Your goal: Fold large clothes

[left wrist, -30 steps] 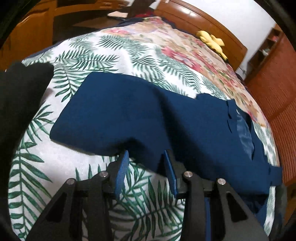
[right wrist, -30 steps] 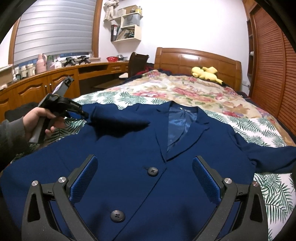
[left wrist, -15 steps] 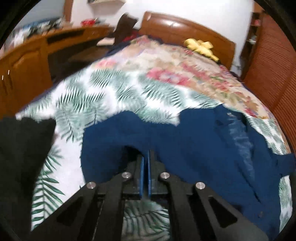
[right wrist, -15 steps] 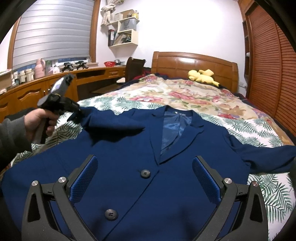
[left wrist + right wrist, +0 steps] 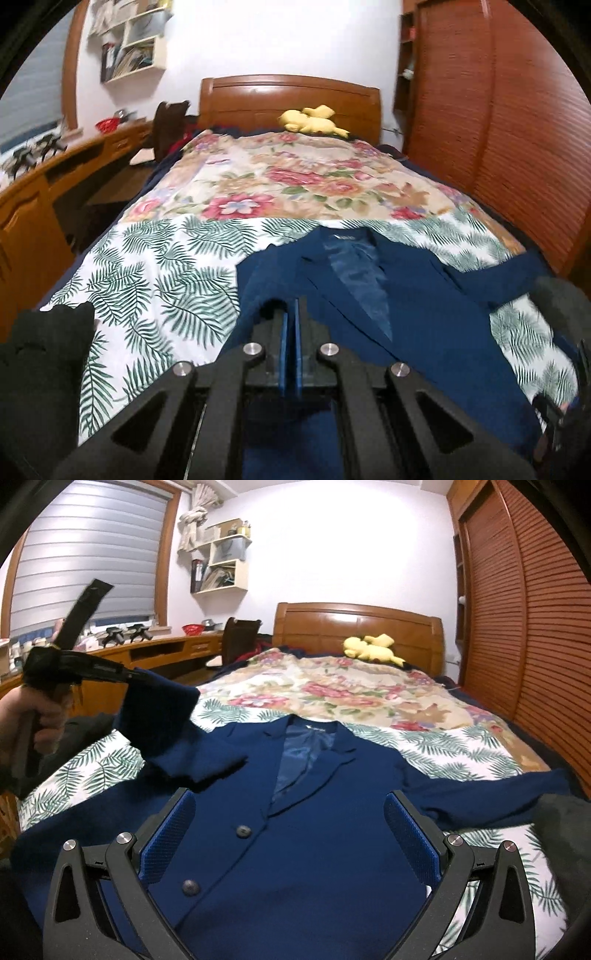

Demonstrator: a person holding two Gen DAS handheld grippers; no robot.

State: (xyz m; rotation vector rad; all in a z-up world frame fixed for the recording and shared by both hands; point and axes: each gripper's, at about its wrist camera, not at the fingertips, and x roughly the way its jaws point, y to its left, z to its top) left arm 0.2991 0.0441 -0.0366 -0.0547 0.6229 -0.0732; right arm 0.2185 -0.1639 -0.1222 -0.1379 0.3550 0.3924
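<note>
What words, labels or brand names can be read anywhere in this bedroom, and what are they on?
None can be read.
Neck label of the blue jacket: white marks, too small and blurred to make out.
Books and folders on the wall shelf: any spine lettering is too small to read.
Items on the desk: no legible text.

Both wrist views look along the bed [image 5: 155, 280] toward its headboard [image 5: 354, 627] (left closer), sharing the blue jacket [image 5: 314, 830].
</note>
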